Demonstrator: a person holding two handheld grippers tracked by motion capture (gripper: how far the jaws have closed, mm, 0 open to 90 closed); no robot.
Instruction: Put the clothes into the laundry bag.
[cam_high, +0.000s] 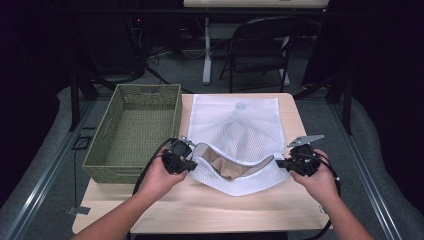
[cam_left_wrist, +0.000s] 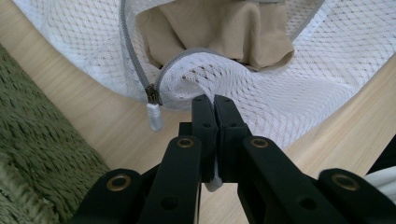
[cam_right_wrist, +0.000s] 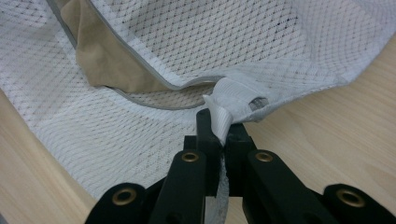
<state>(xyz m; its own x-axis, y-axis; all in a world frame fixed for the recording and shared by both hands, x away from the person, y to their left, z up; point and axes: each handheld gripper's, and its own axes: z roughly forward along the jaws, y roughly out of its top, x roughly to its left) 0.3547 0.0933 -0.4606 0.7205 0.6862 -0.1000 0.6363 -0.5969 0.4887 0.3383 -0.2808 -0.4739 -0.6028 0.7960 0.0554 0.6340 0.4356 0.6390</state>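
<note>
Item: white mesh laundry bag (cam_high: 235, 132), flat on the wooden surface (cam_high: 200, 205), zipped mouth open toward the person, beige garment (cam_high: 227, 169) inside.

Left gripper (cam_high: 186, 163): clamped on the mesh hem, just beside the zipper pull (cam_left_wrist: 154, 116).

Right gripper (cam_high: 282, 164): pinched on the white fabric tab (cam_right_wrist: 229, 105) at the mouth's other end.

Adjacent: green woven basket (cam_high: 135, 131), left of the bag, nothing visible inside.

Step, judged: holding the mouth spread. Next likely calls for freeing one gripper to reach the garment.
</note>
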